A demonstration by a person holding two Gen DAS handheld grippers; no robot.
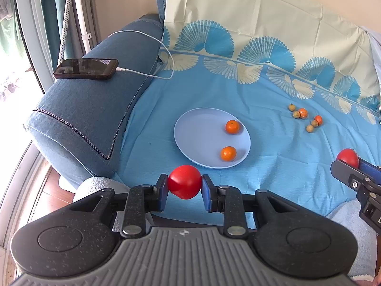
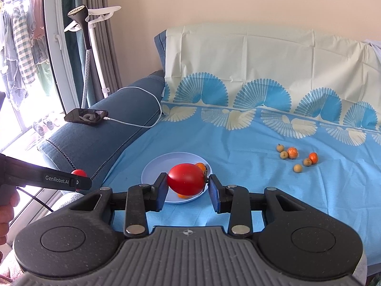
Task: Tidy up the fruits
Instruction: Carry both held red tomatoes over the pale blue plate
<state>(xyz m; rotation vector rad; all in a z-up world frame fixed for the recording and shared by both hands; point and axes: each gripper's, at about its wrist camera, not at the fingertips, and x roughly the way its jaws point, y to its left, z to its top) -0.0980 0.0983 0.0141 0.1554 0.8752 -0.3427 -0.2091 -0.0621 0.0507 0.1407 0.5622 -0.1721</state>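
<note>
Now both tools [image 1: 184,186] [image 2: 187,183] clamped narrowly on red tomatoes [image 1: 184,184].

We carry two matching tools. The left tool [image 1: 184,186] has a grey ribbed housing flanked by two rounded black shells, each with a shallow circular recess. Black linkage bars join the housing on round silver pivot pins. Both fingers [image 1: 162,191] are black with blue pads on the inner faces. A small compass-like mark sits at the centre of the ribbed housing. The right tool [image 2: 186,186] repeats this build. Seen from the side in the right wrist view, the left tool's black body carries white lettering reading "GenRobot.AI", and a black cable trails beneath it.
</note>
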